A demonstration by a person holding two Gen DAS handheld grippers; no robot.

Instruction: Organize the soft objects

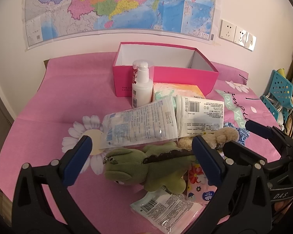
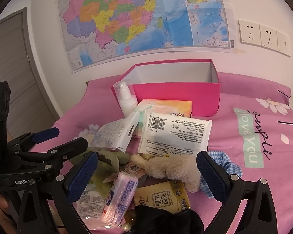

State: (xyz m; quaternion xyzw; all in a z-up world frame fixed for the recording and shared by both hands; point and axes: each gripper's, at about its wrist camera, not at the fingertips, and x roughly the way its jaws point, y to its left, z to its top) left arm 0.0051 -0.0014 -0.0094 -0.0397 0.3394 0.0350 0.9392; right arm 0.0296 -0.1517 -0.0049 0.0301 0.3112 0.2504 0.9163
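Pink shoebox (image 1: 166, 78) at far centre of pink bedspread (image 1: 48, 101), open-topped, interior showing white and apparently empty; no soft object yet inside, so sorting judged barely begun.

Clutter heaped in front of box, near side:
- White pump bottle (image 1: 141, 89) upright, touching box front wall.
- Pastel tissue pack (image 1: 177, 89) just right of bottle.
- 2 printed plastic packets: cotton-pad bag (image 1: 138, 126) at left, white wipes pack (image 1: 201, 115) at right, overlapping.
- Green plush crocodile (image 1: 146, 167) lying on its side, nearest to left gripper (image 1: 142, 156).
- Beige plush dog (image 2: 171, 169) just right of crocodile, partly on yellow tissue packet (image 2: 162, 198).
- Blue gingham scrunchie (image 2: 226, 167) at right edge of heap.
- Pink pocket-tissue pack (image 2: 119, 195) and black cloth item (image 2: 166, 220) nearest to right-wrist camera.

Left gripper: jaws spread wide, straddling crocodile from above, nothing held. Right gripper (image 2: 146, 173): jaws likewise released, bracketing plush dog, nothing held; contact with toy not determinable.

Remaining, as judged: all soft items still to be lifted into box; hard bottle presumably to be left out.
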